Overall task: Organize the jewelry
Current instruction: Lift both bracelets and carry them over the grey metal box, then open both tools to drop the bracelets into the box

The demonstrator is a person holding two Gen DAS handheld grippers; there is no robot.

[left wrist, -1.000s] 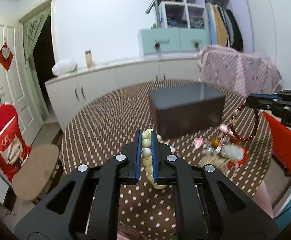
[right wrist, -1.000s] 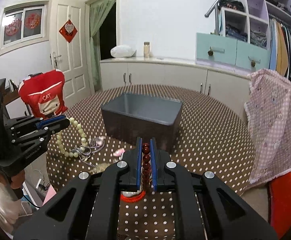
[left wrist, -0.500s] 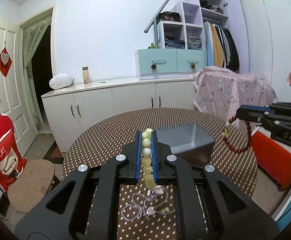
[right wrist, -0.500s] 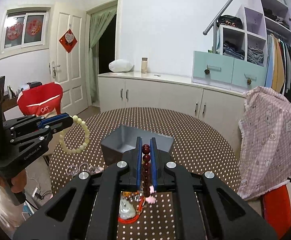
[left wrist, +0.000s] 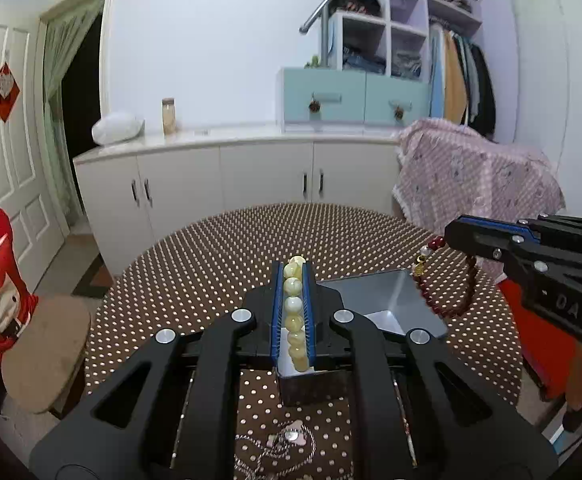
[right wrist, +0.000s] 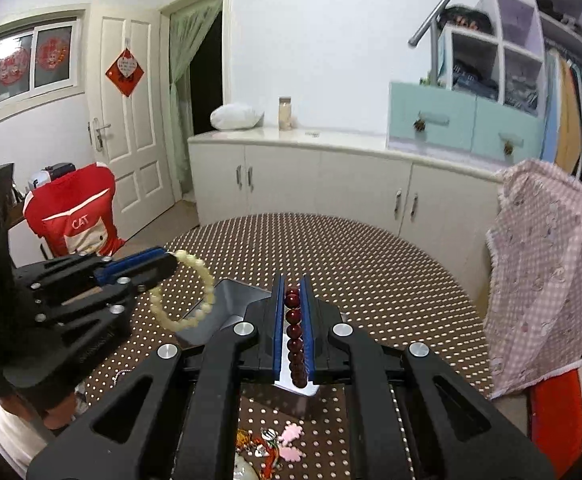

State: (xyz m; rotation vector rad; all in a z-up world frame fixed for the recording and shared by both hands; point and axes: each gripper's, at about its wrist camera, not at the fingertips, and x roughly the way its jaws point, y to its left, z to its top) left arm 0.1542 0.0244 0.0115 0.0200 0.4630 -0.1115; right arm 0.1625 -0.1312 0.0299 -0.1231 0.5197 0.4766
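Being carried above the desk [left wrist: 219, 264], two bead bracelets are each pinched in a closed pair of fingers. The cream bracelet [right wrist: 189, 292] is being held by the left gripper [left wrist: 292, 312], with a run of its beads trapped along the blue pads and the rest of the loop hanging free. The dark red bracelet [left wrist: 447, 292] is being gripped in the same way by the right gripper [right wrist: 293, 336], its loop dangling over the open grey box [left wrist: 391, 300], which is standing on the dotted cloth.

Both bracelets are being judged light and floppy: strung beads that sag and swing, hard and smooth enough to roll or slip between the pads, though hardly fragile. A hold across several beads at once, as is being used now, is being judged the safest, since a single bead could squirt out.

More jewellery, a thin silver chain [left wrist: 283, 444] and a pink and red charm cluster [right wrist: 271, 446], is lying on the desk nearer than the box and is being left untouched.
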